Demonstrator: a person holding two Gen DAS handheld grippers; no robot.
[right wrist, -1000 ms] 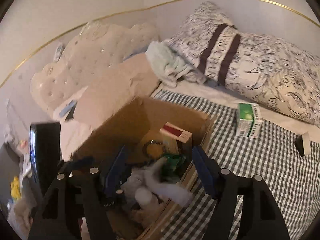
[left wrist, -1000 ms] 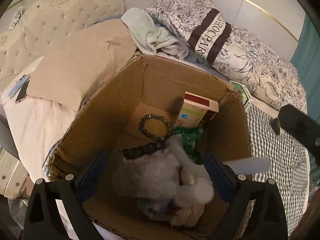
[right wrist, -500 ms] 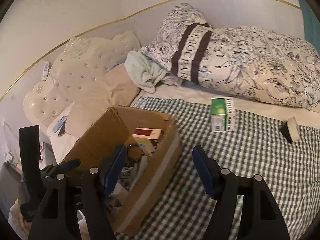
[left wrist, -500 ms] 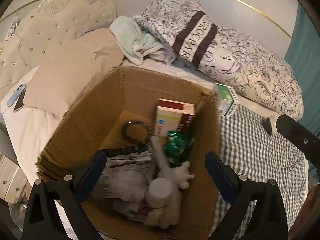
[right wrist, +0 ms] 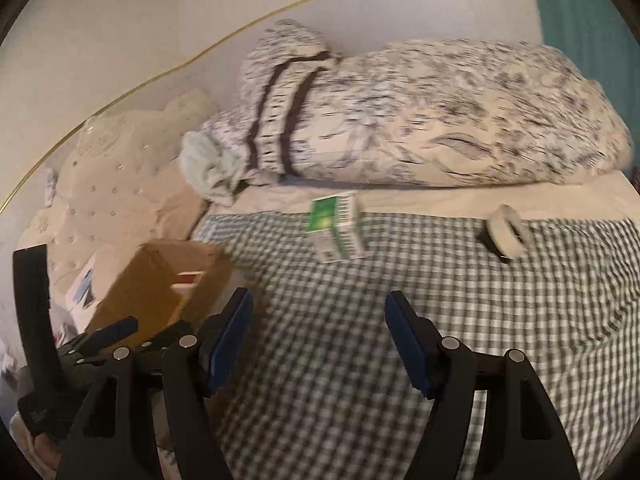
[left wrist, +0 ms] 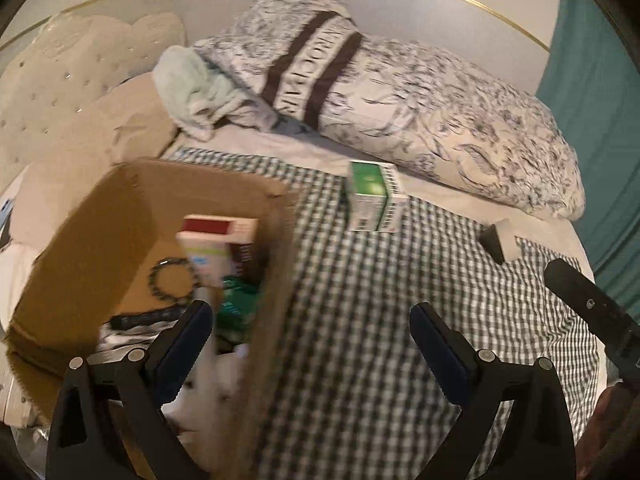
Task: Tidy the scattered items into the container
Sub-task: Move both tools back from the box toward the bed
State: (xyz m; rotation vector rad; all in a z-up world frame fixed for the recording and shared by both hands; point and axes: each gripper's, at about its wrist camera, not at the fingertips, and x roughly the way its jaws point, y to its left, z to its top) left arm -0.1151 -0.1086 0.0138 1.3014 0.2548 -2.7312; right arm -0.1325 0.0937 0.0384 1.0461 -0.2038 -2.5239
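Observation:
An open cardboard box (left wrist: 100,216) stands on the bed at the left; it also shows in the right wrist view (right wrist: 152,284). Inside lie a red-and-white carton (left wrist: 216,236), a dark bead bracelet (left wrist: 172,284), a green packet (left wrist: 240,304) and white soft things. A green-and-white carton (left wrist: 374,196) lies on the checked blanket (left wrist: 380,320); it also shows in the right wrist view (right wrist: 338,228). A small black-and-white object (right wrist: 504,234) lies further right. My left gripper (left wrist: 310,340) is open and empty, over the box's right wall. My right gripper (right wrist: 320,340) is open and empty above the blanket.
A floral pillow (left wrist: 420,108) and a pale green towel (left wrist: 192,88) lie at the head of the bed. A tufted cream cushion (right wrist: 120,168) and a beige pillow (left wrist: 100,140) sit at the left. A teal curtain (left wrist: 592,100) hangs at the right.
Both grippers have swung right, away from over the box and toward the blanket. The white soft things stay in the box. Both views are motion-blurred now.

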